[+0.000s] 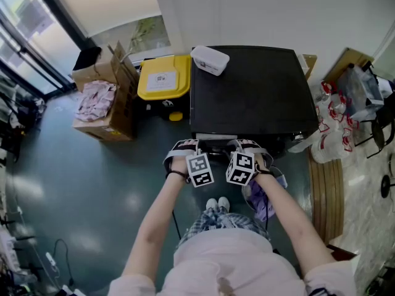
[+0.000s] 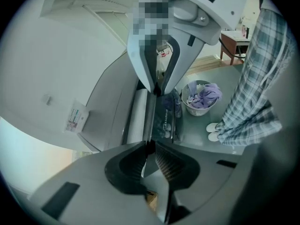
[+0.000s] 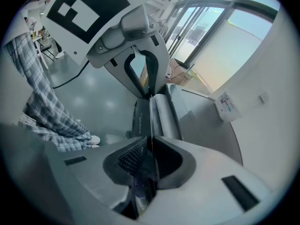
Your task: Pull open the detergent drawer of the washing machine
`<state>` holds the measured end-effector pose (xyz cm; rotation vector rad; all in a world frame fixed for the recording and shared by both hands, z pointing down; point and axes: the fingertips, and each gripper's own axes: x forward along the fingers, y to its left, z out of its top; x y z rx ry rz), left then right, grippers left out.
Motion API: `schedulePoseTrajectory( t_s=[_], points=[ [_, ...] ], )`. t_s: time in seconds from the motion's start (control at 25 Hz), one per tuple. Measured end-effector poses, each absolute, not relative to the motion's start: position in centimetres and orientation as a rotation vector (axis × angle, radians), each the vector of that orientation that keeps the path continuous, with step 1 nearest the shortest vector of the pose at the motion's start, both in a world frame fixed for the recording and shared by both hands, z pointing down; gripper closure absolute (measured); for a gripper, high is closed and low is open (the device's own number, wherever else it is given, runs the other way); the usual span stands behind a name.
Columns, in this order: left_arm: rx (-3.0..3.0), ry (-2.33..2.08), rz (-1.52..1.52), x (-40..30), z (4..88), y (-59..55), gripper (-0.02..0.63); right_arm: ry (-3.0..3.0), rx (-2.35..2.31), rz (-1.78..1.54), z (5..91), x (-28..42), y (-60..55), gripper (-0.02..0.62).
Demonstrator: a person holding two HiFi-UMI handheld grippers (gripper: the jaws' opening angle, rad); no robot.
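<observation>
you stand facing the black-topped washing machine (image 1: 250,91), with both hands at its upper front edge. your left gripper (image 2: 151,146) is clenched on one thin end of the dark glossy detergent drawer (image 2: 165,118), whose front carries a silver bar. the ribbed pads are pressed almost together on that edge. your right gripper (image 3: 150,146) is clamped on the opposite end of the same front panel, so the two grippers face each other tip to tip along the drawer. in the head view the drawer sits at the left part of the machine's front edge, between the two marker cubes; how far it stands out of the machine cannot be told. a white plastic lidded box (image 1: 210,60) rests on the machine's top near its back left corner. a pale round basket of purple cloth (image 2: 201,97) stands on the grey-green floor (image 1: 92,184), just beside your white shoes (image 2: 213,131).
</observation>
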<state>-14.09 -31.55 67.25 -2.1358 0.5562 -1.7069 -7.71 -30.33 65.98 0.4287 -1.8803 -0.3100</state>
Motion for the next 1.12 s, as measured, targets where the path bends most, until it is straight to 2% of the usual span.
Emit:
schedulePoseTrajectory(
  t_s=[1.12],
  points=[
    [-2.135, 0.554, -1.730, -13.8, 68.1, -23.8, 0.531, -1.951, 0.378, -0.216, 67.4, -7.3, -22.4, 0.540]
  ],
)
